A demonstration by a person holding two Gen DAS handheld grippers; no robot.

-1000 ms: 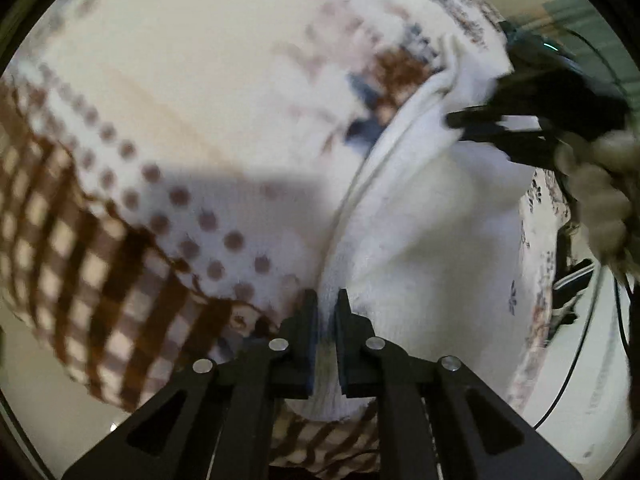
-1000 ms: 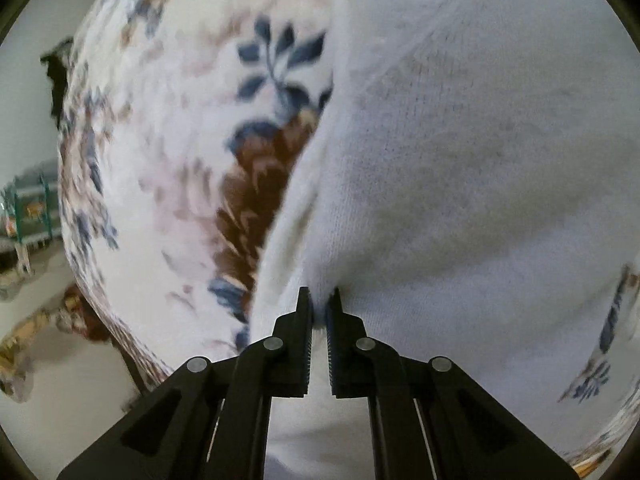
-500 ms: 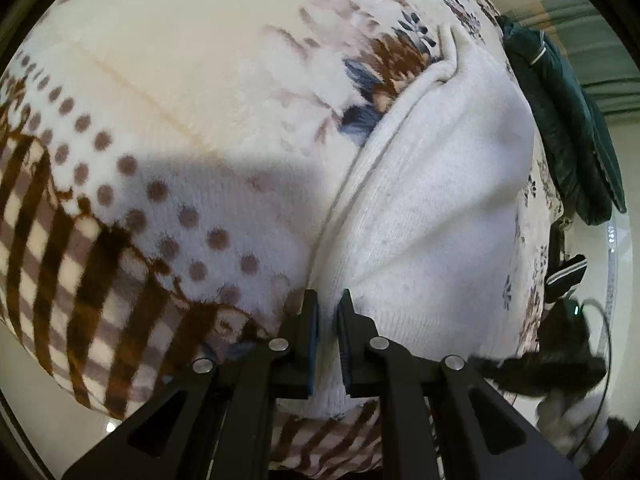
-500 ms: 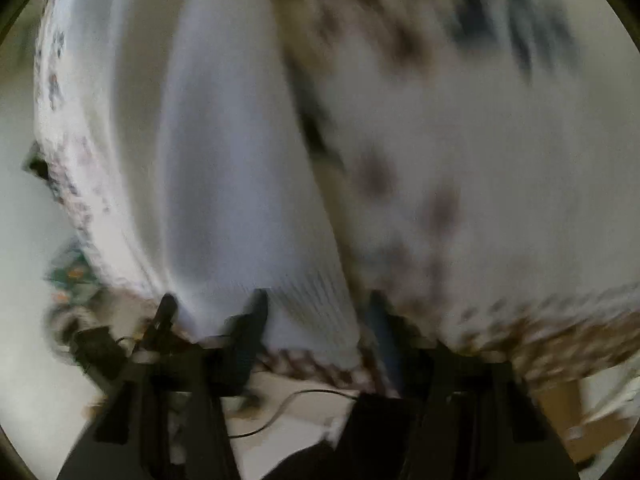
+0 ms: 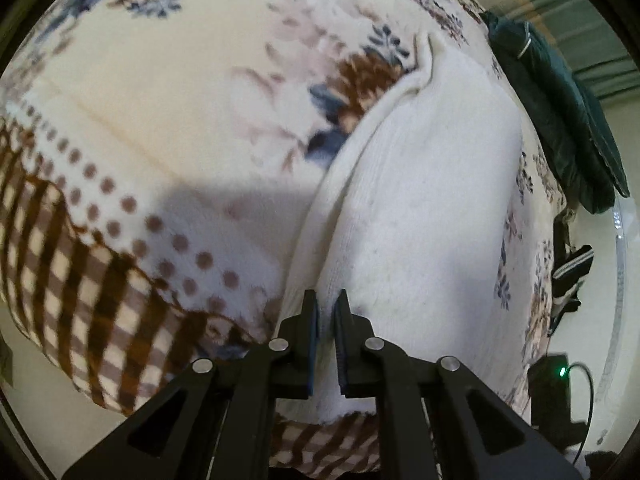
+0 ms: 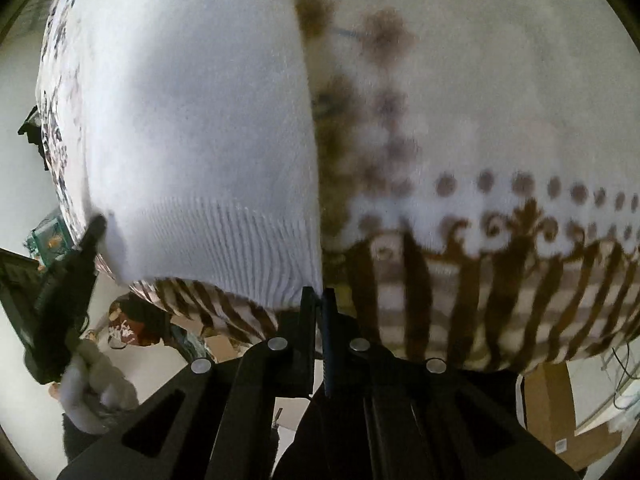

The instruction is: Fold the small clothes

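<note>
A small white knit sweater (image 5: pixel 420 216) lies on a cream blanket (image 5: pixel 160 112) with floral, dot and brown check patterns. My left gripper (image 5: pixel 326 300) is shut on the sweater's near hem corner, white fabric pinched between its fingers. In the right wrist view the sweater (image 6: pixel 192 120) lies flat with its ribbed hem (image 6: pixel 224 236) toward me. My right gripper (image 6: pixel 318 294) is shut at the hem's right corner, seemingly pinching its edge. The left gripper also shows in the right wrist view (image 6: pixel 94 228) at the hem's left corner.
A dark green jacket (image 5: pixel 568 112) lies at the blanket's far right edge. A black device with a green light (image 5: pixel 556 380) and cable sits off the right side. A cardboard box (image 6: pixel 560 412) stands on the floor below the blanket's checked border (image 6: pixel 480 300).
My right gripper left the sweater's far end, swung round to the ribbed hem and closed at its right corner. My left gripper kept its hold on the hem.
</note>
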